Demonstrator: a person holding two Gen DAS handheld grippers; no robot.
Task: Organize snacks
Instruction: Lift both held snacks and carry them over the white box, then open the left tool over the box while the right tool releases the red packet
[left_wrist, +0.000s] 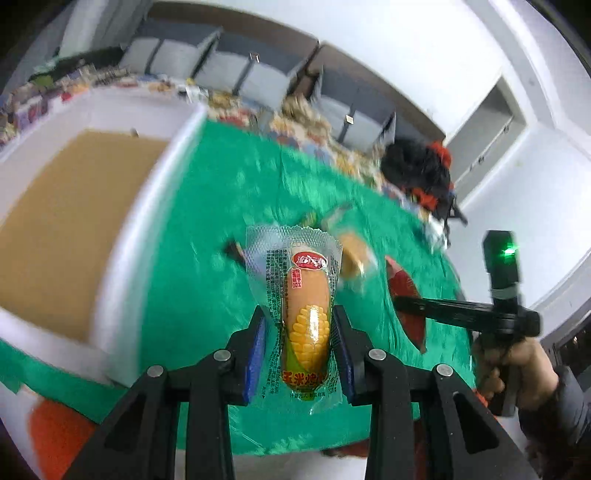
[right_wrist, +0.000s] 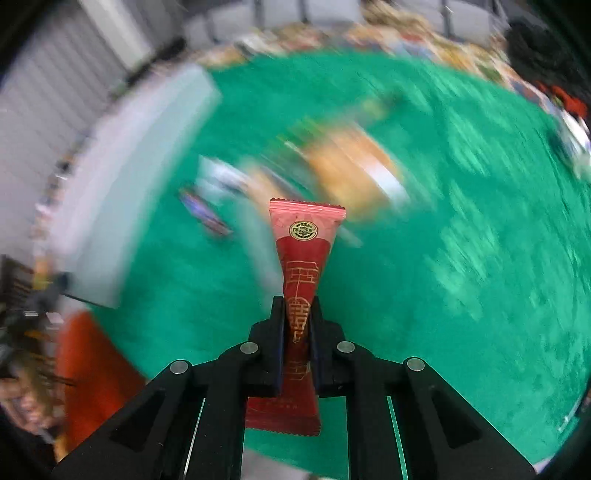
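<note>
green cloth (left_wrist: 207, 258) | yellow-orange corn sausage (left_wrist: 306, 314) | red gold-patterned packet (right_wrist: 301, 266)

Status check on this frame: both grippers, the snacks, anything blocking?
Left gripper shut on corn sausage pack. Right gripper shut on red snack packet. Both above the green cloth. White box at left, path unblocked.

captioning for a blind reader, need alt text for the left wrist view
A black claw grips a clear-wrapped corn sausage above a green cloth. A white box with a brown floor sits left; on the right, a hand holds a second claw gripping a red packet.
</note>
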